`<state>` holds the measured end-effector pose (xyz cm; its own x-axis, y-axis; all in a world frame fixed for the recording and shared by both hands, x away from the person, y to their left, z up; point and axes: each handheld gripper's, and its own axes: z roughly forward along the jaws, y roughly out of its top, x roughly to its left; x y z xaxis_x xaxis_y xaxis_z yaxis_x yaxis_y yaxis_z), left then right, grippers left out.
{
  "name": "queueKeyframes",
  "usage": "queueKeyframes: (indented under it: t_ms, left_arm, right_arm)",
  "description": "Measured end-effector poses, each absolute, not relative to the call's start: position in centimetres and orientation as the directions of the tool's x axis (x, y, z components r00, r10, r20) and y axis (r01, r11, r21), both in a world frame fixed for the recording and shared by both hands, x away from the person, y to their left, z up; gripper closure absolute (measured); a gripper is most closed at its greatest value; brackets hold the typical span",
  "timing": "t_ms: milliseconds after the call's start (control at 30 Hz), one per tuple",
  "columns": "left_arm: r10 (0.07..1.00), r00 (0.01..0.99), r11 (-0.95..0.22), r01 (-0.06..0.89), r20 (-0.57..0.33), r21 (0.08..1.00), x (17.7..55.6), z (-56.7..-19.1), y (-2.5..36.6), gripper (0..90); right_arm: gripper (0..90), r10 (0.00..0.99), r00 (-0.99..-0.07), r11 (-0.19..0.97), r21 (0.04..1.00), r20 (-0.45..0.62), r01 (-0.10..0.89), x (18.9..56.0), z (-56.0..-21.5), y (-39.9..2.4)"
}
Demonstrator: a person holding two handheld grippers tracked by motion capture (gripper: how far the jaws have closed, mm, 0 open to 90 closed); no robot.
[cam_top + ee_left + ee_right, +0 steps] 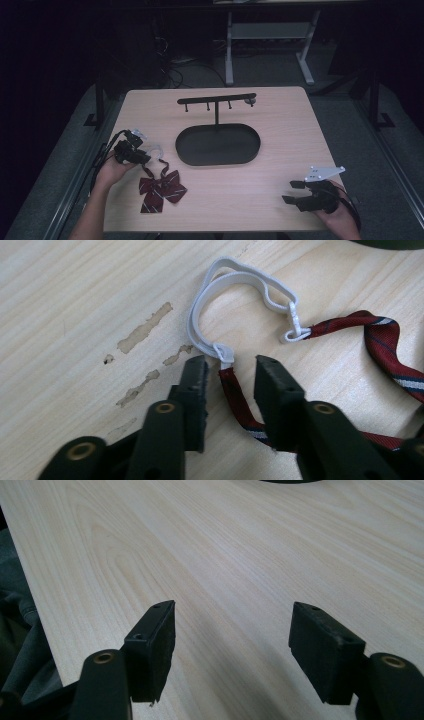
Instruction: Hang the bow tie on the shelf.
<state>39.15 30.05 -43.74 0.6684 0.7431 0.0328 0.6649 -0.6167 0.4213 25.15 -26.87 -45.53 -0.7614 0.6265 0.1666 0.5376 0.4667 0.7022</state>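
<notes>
a: the desk (280,200) is carrying everything here, and sitting toward its far edge is the black stand (218,144), an oval tray with a hook bar rising over it.

b: and down by the near left corner the striped bow tie (161,189) is lying flat, its white elastic strap (220,295) curling up toward the left edge.

a: the left gripper (134,150) is hovering right at that strap. in the left gripper view the jaws are standing apart, straddling the red band (235,390) just below the small white loop where the elastic joins it.

b: so nothing pinched yet?

a: nothing, the band is lying between the pads with daylight on both sides. i'm reading this as the reach-in, the pickup just about to happen.

b: and the right gripper (296,192)?

a: it's resting by the near right corner, jaws spread wide over bare wood, well apart from the tie.

b: next call?

a: closing squarely on that thin band near the join, then lifting cleanly. my guess is the strap is heading for one of those hooks, so it's needing to hang open.
</notes>
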Motion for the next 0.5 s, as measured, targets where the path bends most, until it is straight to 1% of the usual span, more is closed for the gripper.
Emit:
queueKeyframes:
  t_ms: [33, 100, 267, 500]
  left_arm:
    - [0.744, 0.667, -0.617, 0.666, 0.036, 0.418, 39.19, -43.79, 30.07, 68.5]
    - [0.739, 0.672, -0.624, 0.663, 0.038, 0.412, 39.22, -43.86, 30.04, 72.1]
    - [0.738, 0.674, -0.628, 0.661, 0.043, 0.411, 39.21, -43.94, 29.88, 76.4]
    - [0.722, 0.690, -0.649, 0.648, 0.054, 0.398, 39.12, -44.06, 29.60, 85.8]
  right_arm:
    - [34.7, 0.626, -0.762, 0.467, 0.703, 0.166, 0.537, 25.15, -45.53, -26.88]
    - [34.7, 0.627, -0.761, 0.466, 0.703, 0.167, 0.538, 25.15, -45.53, -26.88]
    - [34.6, 0.624, -0.764, 0.468, 0.706, 0.163, 0.532, 25.20, -45.53, -26.88]
    - [34.6, 0.628, -0.761, 0.462, 0.707, 0.166, 0.536, 25.18, -45.48, -26.96]
